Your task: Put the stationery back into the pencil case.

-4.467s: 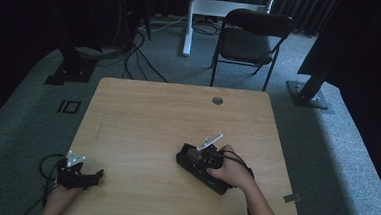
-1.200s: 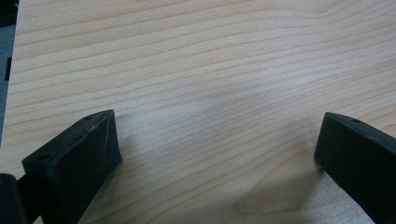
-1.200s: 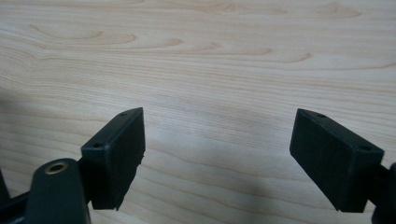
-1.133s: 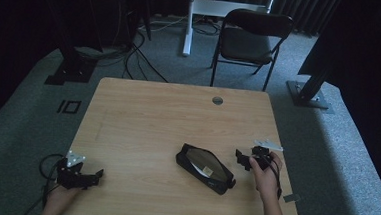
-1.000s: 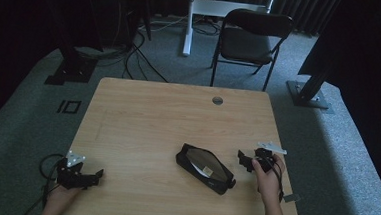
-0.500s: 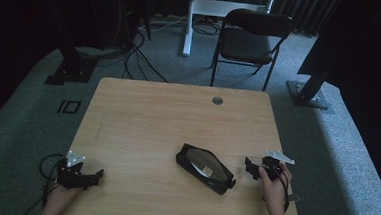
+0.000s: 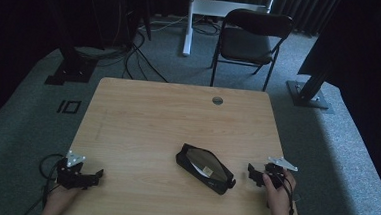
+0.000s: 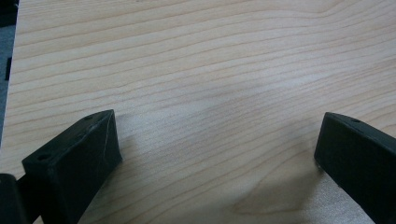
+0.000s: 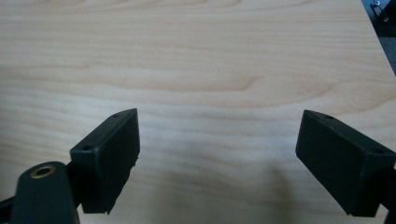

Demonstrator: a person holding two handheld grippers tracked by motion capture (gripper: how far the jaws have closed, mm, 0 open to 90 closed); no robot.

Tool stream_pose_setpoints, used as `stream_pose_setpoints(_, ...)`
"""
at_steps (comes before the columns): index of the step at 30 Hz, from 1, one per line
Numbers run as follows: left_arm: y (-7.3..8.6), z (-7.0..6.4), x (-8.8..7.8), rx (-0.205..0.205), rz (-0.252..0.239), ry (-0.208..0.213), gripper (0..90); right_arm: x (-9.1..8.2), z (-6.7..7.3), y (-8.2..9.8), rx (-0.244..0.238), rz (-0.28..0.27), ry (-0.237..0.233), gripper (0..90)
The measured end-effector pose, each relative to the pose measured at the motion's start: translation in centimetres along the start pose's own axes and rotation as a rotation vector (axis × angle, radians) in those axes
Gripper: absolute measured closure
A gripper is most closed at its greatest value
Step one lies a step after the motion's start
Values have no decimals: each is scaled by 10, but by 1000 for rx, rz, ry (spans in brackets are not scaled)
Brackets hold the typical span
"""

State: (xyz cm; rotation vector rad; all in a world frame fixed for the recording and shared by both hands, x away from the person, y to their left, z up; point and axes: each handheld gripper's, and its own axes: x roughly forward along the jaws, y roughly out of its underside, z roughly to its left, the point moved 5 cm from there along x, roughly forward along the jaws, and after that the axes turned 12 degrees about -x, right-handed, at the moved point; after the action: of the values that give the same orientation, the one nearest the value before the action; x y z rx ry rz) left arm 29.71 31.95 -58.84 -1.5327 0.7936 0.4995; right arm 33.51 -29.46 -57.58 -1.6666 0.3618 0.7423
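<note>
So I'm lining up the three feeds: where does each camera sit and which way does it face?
High view: above the person's side, looking forward and down at the table and black pouch; forearms, left gripper, right gripper.
Left gripper view: on the left gripper, facing bare wood between open jaws.
Right gripper view: on the right gripper, likewise.
All share the tabletop.

Dim rm: grey carpet [image 7: 22, 127], black chair [image 7: 250, 38] behind wood table [image 7: 167, 121], floor cables [image 7: 126, 53].
</note>
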Motion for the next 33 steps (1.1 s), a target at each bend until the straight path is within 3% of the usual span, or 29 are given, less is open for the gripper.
stream_pose_setpoints(4, 0, 0, 0, 0, 0, 0, 2, -3, -1, 10, 3, 16, 2, 130)
stream_pose_setpoints(10, 0, 0, 0, 0, 0, 0, 2, -11, -6, 17, -4, 20, 51, 130)
stream_pose_setpoints(17, 0, 0, 0, 0, 0, 0, 2, -18, -7, 28, 26, 24, 53, 131)
stream_pose_setpoints(33, 0, 0, 0, 0, 0, 0, 2, -30, -1, 46, 3, 61, 82, 124)
